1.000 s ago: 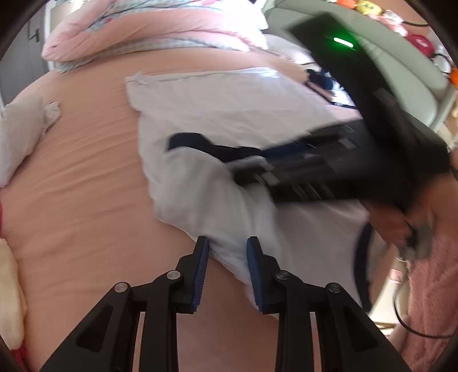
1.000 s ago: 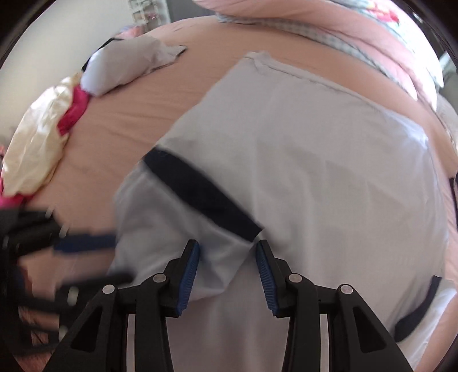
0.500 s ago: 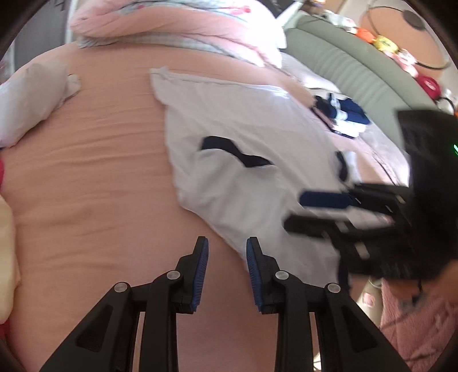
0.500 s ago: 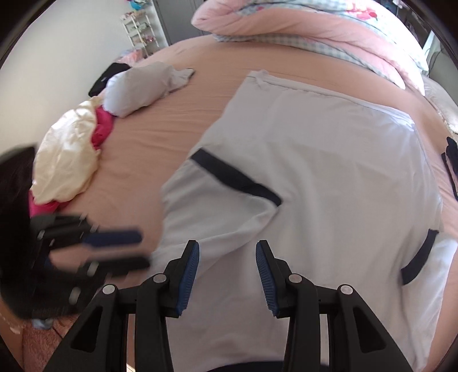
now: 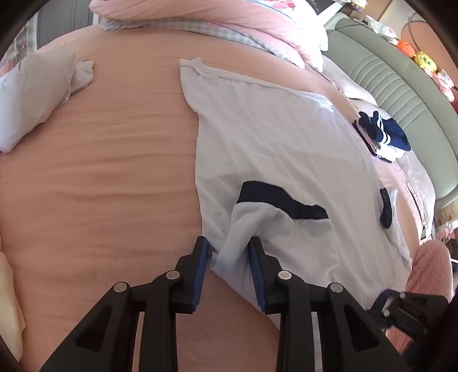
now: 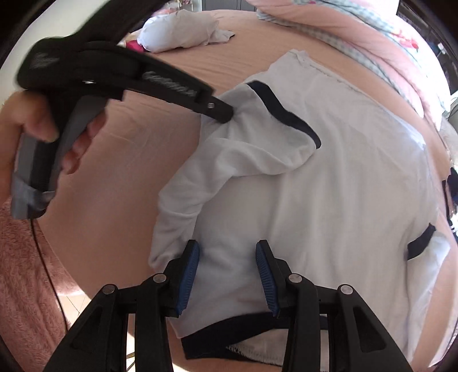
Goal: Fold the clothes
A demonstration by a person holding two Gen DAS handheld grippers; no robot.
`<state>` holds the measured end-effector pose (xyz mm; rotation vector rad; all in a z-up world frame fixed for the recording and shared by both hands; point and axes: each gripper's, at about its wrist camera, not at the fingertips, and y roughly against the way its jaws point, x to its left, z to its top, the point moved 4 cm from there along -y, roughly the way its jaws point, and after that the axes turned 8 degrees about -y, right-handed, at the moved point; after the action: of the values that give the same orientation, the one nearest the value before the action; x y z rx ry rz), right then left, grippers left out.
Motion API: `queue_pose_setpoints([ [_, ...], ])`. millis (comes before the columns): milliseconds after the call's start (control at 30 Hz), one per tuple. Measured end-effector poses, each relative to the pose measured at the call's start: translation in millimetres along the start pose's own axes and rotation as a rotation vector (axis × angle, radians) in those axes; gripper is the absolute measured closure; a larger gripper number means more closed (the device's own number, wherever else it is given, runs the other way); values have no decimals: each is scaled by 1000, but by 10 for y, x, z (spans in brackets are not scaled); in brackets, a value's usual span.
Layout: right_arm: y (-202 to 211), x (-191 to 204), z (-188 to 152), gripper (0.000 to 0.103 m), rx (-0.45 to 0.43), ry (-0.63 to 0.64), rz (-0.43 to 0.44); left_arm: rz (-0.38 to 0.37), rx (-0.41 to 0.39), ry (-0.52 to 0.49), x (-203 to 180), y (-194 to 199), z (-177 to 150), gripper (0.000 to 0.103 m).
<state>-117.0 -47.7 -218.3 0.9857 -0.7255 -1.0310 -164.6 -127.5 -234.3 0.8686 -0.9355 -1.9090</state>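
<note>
A white T-shirt [image 5: 274, 143] with navy trim lies spread on the pink bed; it also shows in the right wrist view [image 6: 329, 171]. Its left sleeve [image 5: 274, 217], with a navy cuff, is folded inward over the body. My left gripper [image 5: 229, 257] has a bunch of the sleeve's shoulder cloth between its blue pads, jaws only part closed; it also shows in the right wrist view [image 6: 220, 113] at the sleeve. My right gripper [image 6: 227, 274] is open over the shirt's near end, just above the navy collar [image 6: 243, 329]. The right sleeve's navy cuff [image 6: 420, 241] lies at the far side.
A bundled white garment [image 5: 34, 94] lies at the bed's far left. A pink quilt [image 5: 214, 20] is piled at the head. Navy-and-white clothes [image 5: 383, 134] lie to the right by a green padded headboard [image 5: 400, 83]. A pink fluffy rug [image 6: 25, 271] is beside the bed.
My left gripper moved forward onto the shirt's edge and now has the sleeve cloth between its pads. My right gripper drew back to the collar end.
</note>
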Motion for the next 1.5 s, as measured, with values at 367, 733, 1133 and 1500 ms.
queue_pose_setpoints([
  [367, 335, 123, 451, 62, -161, -66, 132, -5, 18, 57, 127, -70, 114, 74],
  [733, -162, -16, 238, 62, 46, -53, 65, -1, 10, 44, 97, -105, 117, 69],
  [1133, 104, -94, -74, 62, 145, -26, 102, 65, -4, 14, 34, -160, 147, 57],
  [1500, 410, -65, 444, 62, -70, -5, 149, 39, -8, 35, 85, -153, 157, 56],
])
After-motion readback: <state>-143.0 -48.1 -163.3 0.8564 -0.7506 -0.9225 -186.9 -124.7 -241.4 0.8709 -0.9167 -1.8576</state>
